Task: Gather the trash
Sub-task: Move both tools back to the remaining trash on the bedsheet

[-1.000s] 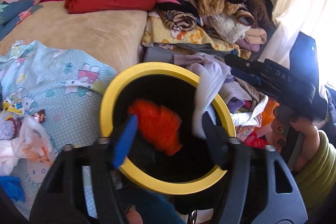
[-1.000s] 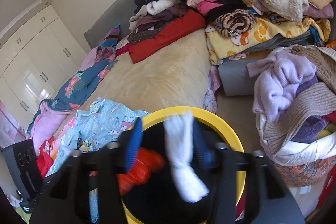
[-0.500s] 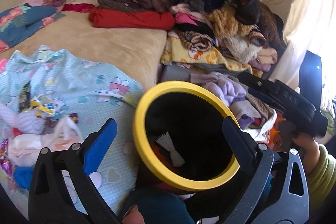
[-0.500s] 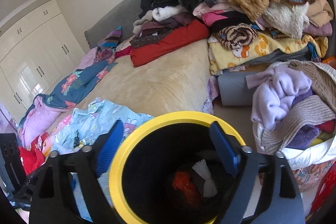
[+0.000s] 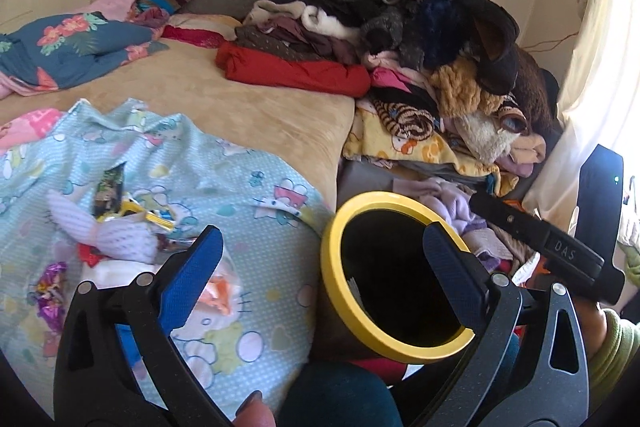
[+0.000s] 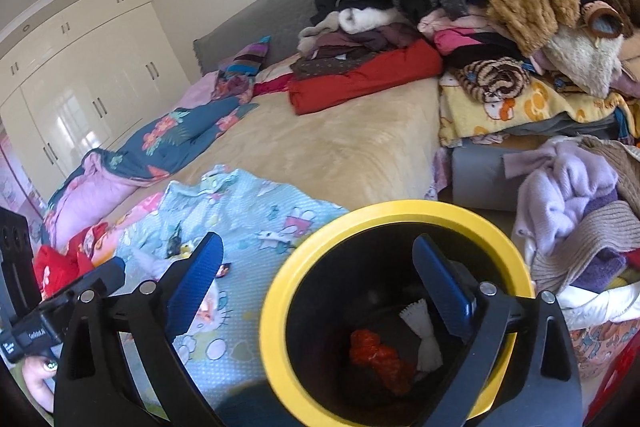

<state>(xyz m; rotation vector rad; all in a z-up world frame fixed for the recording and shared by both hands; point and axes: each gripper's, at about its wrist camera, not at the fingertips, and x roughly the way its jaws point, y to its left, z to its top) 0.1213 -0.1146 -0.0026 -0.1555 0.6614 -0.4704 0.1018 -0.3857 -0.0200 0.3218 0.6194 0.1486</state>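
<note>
Over the yellow-rimmed bin (image 6: 276, 291) — both grippers (image 5: 320, 267) (image 6: 316, 267) gape, empty.

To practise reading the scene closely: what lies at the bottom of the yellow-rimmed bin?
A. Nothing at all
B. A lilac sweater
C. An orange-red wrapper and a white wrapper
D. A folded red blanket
C: the right wrist view looks down into the yellow-rimmed bin, where an orange-red wrapper and a white wrapper lie side by side on its dark bottom.
</note>
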